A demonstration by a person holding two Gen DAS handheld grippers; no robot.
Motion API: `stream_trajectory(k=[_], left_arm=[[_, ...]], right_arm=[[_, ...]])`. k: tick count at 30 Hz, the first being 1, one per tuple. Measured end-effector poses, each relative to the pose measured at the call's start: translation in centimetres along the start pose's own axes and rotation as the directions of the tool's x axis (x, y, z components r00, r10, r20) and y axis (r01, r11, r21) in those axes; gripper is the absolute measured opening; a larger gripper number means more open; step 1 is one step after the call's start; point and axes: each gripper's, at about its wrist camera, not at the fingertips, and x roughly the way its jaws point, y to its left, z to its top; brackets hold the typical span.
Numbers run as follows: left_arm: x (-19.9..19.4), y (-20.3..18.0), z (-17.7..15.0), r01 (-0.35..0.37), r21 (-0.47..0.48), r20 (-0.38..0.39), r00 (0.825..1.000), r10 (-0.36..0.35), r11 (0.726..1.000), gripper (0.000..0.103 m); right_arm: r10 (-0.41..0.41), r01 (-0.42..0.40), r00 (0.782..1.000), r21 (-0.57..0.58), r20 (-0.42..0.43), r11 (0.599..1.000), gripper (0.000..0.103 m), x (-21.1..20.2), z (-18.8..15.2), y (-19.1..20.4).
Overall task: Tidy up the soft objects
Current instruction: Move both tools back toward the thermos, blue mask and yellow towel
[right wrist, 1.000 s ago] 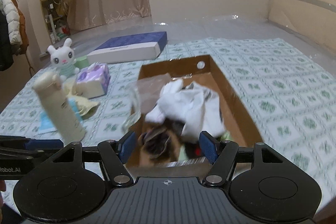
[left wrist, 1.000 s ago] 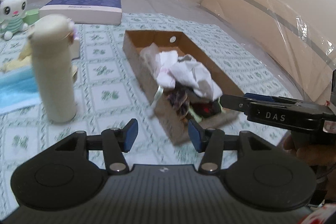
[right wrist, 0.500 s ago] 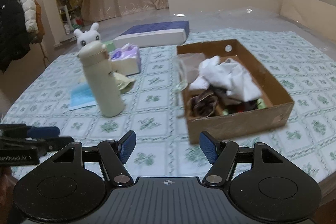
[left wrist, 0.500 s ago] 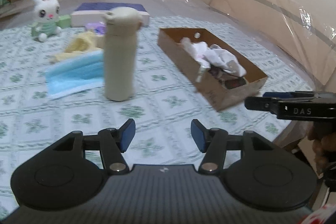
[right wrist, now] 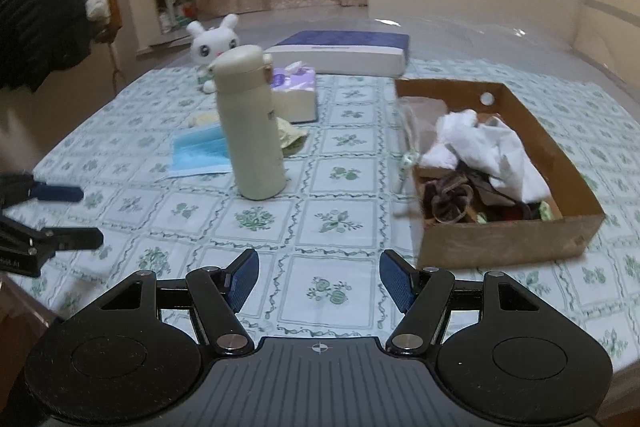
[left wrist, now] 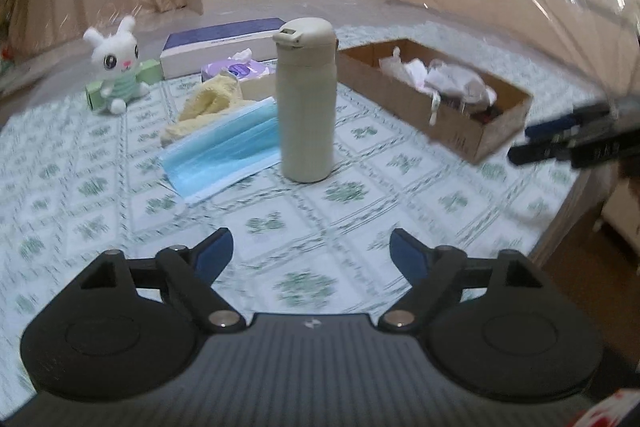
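A cardboard box (right wrist: pixel 512 247) on the right of the table holds white cloths (right wrist: pixel 488 147) and dark soft items; it also lies at the right in the left wrist view (left wrist: pixel 472 135). A blue face mask (left wrist: pixel 224 147), a yellow cloth (left wrist: pixel 208 99) and a white plush rabbit (left wrist: pixel 114 63) lie left of the box. My left gripper (left wrist: pixel 308 255) hovers over bare tablecloth, its jaws opening with nothing between them. My right gripper (right wrist: pixel 318 277) is open and empty in front of the box's near left corner.
A cream flask (left wrist: pixel 306 103) stands upright mid-table beside the mask. A purple tissue pack (right wrist: pixel 294 87) and a flat blue-and-white box (right wrist: pixel 348 53) lie behind it. The table's edge (left wrist: pixel 560 223) drops off at the right. Coats (right wrist: pixel 44 11) hang at the far left.
Both grippers drew back from the cardboard box toward the table's near edge, so the flask and soft things came into fuller view. The left jaws spread wider apart.
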Motion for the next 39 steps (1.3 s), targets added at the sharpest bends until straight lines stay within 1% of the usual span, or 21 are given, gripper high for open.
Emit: stream_trajectory(k=[3,7,11,17,20,23,25,29,32,36,39], left_arm=[[0.1,1.0,0.0,0.019,0.100,-0.008,1.000,-0.018,0.995,0.086],[0.5,2.3,0.4,0.014,0.217,-0.003,1.000,-0.014,0.976,0.086],[1.5,3.2,0.9,-0.019,0.374,0.017,1.000,0.014,0.927,0.086],[4.5,5.1,2.2,-0.010,0.482,-0.012,1.000,0.018,0.876,0.086],[6.4,6.0,2.5,-0.002,0.537,-0.031,0.999,0.022,0.844,0.086],[8.3,6.8,3.1,0.005,0.562,-0.042,0.999,0.022,0.827,0.086],[9.3,7.4,3.6,0.018,0.565,-0.051,0.999,0.013,0.825,0.086],[11.0,8.1,4.4,0.023,0.589,-0.042,0.999,0.003,0.808,0.086],[12.3,8.4,5.0,0.034,0.596,-0.052,0.999,-0.003,0.803,0.086],[13.7,8.8,5.6,0.045,0.615,-0.064,0.998,-0.008,0.787,0.086],[14.6,9.0,6.0,0.049,0.613,-0.075,0.997,-0.004,0.788,0.086]], right_arm=[[0.026,-0.026,1.000,-0.077,0.000,0.997,0.067,0.5,0.5,0.7],[0.054,-0.052,0.999,-0.233,0.002,0.971,0.067,1.4,1.7,1.4],[0.057,-0.051,0.998,-0.376,0.006,0.925,0.067,2.8,3.1,1.0],[0.072,-0.058,0.997,-0.465,0.014,0.883,0.067,5.4,5.7,-1.5],[0.088,-0.068,0.996,-0.529,0.012,0.846,0.067,6.8,7.0,-2.5],[0.129,-0.105,0.992,-0.584,0.000,0.805,0.067,8.4,8.5,-3.5],[0.152,-0.128,0.988,-0.603,-0.010,0.788,0.067,9.6,9.3,-4.1],[0.180,-0.163,0.983,-0.629,-0.038,0.760,0.067,12.3,10.8,-5.1],[0.190,-0.182,0.980,-0.644,-0.058,0.743,0.067,13.9,11.5,-5.4],[0.208,-0.202,0.976,-0.651,-0.069,0.731,0.067,15.3,12.4,-5.6],[0.214,-0.210,0.974,-0.667,-0.076,0.715,0.067,16.2,12.8,-5.4]])
